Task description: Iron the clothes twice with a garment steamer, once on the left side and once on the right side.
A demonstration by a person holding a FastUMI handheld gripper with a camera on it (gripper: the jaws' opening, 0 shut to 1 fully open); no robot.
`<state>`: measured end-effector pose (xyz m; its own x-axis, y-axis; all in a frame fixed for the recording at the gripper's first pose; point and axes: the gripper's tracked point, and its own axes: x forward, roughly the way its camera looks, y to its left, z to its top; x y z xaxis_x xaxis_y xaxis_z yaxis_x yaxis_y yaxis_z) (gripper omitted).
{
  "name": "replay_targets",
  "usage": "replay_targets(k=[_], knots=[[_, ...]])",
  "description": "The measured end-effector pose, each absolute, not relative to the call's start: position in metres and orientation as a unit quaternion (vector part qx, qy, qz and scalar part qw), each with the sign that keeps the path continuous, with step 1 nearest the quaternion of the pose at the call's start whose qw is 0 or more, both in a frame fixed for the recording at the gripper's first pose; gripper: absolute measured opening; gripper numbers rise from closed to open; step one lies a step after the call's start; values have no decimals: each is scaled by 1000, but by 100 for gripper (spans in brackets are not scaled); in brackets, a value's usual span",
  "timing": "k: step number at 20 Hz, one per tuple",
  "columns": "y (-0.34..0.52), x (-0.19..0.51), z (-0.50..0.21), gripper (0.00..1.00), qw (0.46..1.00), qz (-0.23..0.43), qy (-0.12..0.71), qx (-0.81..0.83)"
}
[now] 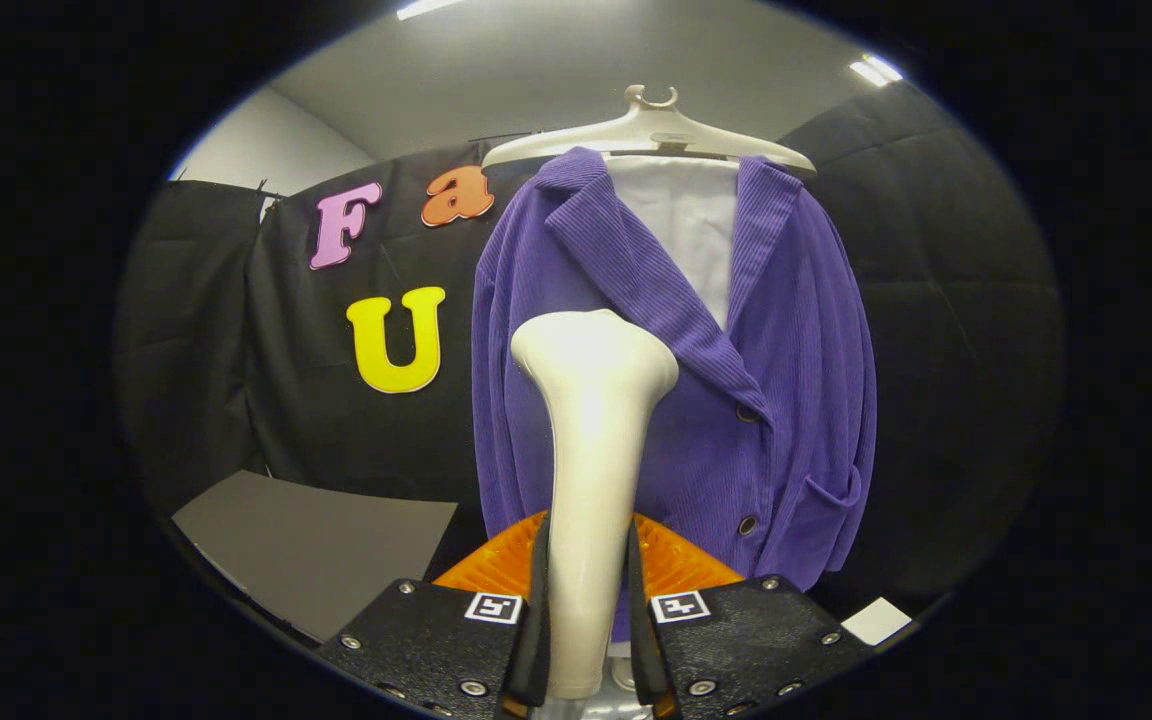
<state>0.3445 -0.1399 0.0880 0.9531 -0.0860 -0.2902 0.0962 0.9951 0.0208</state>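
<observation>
The gripper (pixel 586 640) fingers clamp the white plastic garment steamer (pixel 591 450) upright by its handle, head facing the hanging purple corduroy jacket (pixel 786 380), likely for steaming.

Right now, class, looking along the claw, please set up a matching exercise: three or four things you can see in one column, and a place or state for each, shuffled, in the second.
Things:
1. cream plastic garment steamer
2. purple corduroy jacket
3. white shirt
4. beige plastic hanger

Places or states:
A. inside the open collar
B. clamped between the claw's fingers
C. topmost, carrying the clothes
D. buttoned, hanging beyond the steamer head

Pairs: 1-B, 2-D, 3-A, 4-C
</observation>
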Motion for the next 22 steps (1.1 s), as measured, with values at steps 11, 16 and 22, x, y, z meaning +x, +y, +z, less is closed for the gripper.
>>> replay_targets(k=[11,16,22], knots=[[-143,310,8,33,974,-47,219,20],[-143,292,-25,33,968,-45,247,21],[-147,276,-65,33,958,-50,282,29]])
